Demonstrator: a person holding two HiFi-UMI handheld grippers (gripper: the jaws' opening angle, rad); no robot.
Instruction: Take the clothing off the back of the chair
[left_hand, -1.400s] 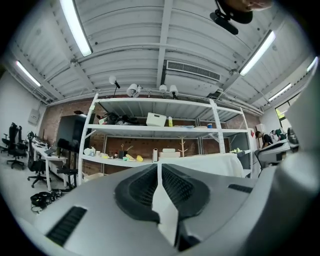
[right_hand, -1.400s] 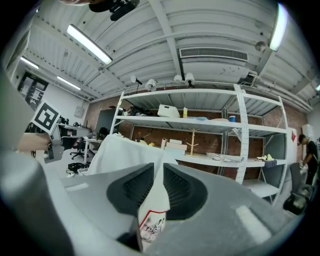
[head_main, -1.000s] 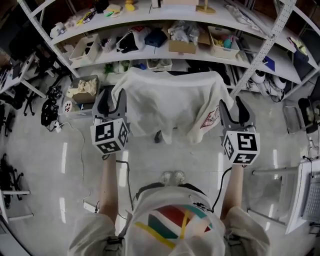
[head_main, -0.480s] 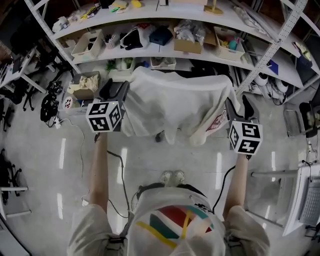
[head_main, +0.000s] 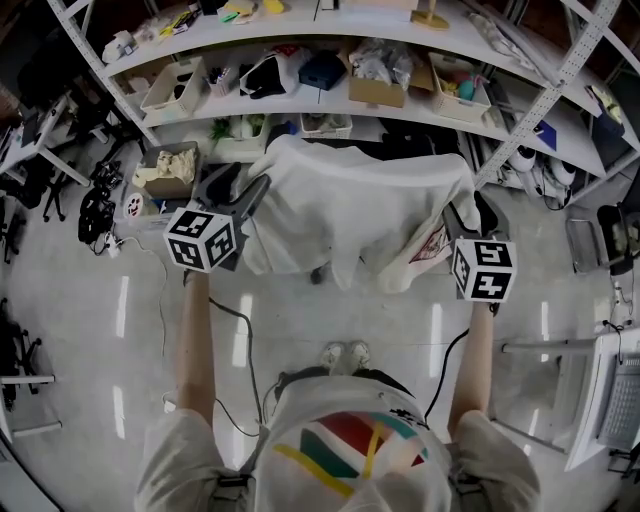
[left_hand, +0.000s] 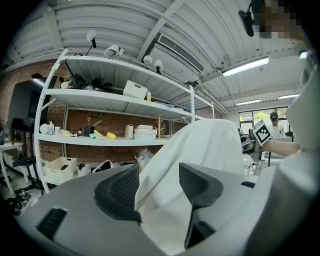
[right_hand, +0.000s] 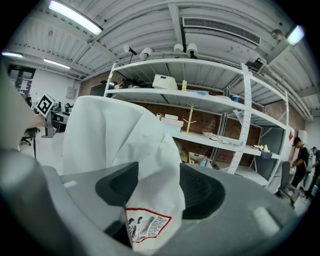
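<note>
A white T-shirt (head_main: 360, 200) hangs over the back of a chair, which it hides almost wholly; only a dark bit of the base (head_main: 318, 272) shows. My left gripper (head_main: 240, 183) is at the shirt's left end, open, with the cloth's edge (left_hand: 200, 150) running between its jaws (left_hand: 160, 175). At the shirt's right end my right gripper (head_main: 470, 212) also stands open. A fold with a red-edged printed patch (right_hand: 147, 225) hangs between its jaws (right_hand: 156, 187). The pads do not visibly clamp the cloth.
A white shelving rack (head_main: 370, 90) with boxes and clutter stands right behind the chair. A cardboard box (head_main: 170, 170) and cables (head_main: 150, 260) lie on the floor at left. Office chairs stand at far left, a table edge (head_main: 610, 400) at right.
Both grippers have moved forward and lower, from beside the shirt onto its two ends, so the cloth now lies between their jaws. The shirt has not shifted.
</note>
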